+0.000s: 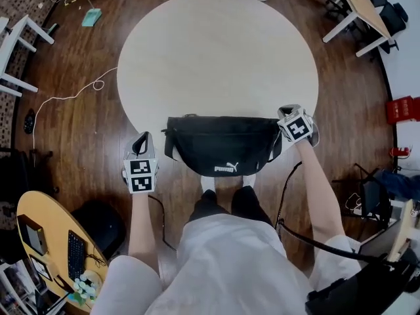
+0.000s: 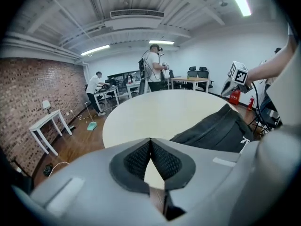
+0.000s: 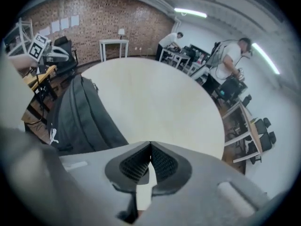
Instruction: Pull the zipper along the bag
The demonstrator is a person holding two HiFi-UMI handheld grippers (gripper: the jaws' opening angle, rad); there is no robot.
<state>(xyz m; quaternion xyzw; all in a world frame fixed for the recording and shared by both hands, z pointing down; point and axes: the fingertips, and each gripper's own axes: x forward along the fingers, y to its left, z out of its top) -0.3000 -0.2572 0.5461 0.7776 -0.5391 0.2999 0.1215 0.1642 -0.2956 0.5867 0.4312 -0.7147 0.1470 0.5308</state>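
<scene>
"What are my right gripper's jaws doing?"

"Your right gripper [image 3: 150, 146] has its jaw tips touching, with nothing between them. The pale round table [image 3: 160, 93] is beyond them."

"And the bag?"

"Your black bag [image 3: 80, 119] lies along the table's edge at the view's left, apart from the jaws. A brick wall [image 3: 99, 20] stands behind it."

From where I stand, the only wording I can make out is on the black bag [image 1: 223, 143]. It has a small white PUMA logo [image 1: 225, 168], with the leaping cat over the letters, printed low on the side facing the person. In the right gripper view the same white cat [image 3: 52, 136] shows near the bag's edge, but its letters are too small to read. The sheets [image 3: 61, 23] on the brick wall [image 3: 94, 18] are too far off to read.
</scene>
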